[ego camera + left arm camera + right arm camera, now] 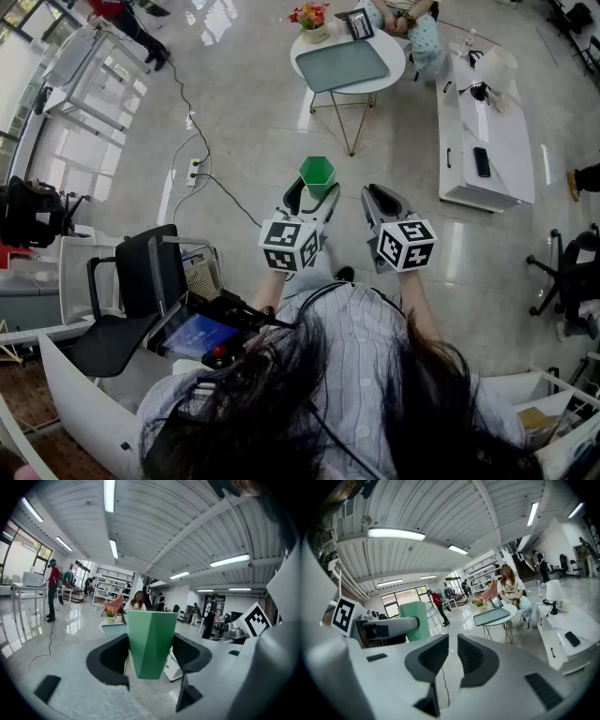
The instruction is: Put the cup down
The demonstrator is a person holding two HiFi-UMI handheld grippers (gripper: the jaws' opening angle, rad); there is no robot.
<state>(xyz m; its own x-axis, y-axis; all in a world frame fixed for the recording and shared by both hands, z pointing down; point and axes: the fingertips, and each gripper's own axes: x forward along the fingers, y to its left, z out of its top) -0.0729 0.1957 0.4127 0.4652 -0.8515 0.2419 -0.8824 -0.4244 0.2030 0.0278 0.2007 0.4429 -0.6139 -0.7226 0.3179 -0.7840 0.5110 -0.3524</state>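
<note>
A green faceted cup hangs upright in the air above the glossy floor, with my left gripper shut on it. In the left gripper view the cup fills the gap between the two black pads, which press on its sides. My right gripper is held just right of the left one, at about the same height. Its jaws stand together in the right gripper view with nothing between them. That view also shows the cup at the left.
Ahead stands a round white table carrying a grey-green tray and a flower pot, with a person seated behind it. A long white bench is at the right. A black chair and a floor cable are at the left.
</note>
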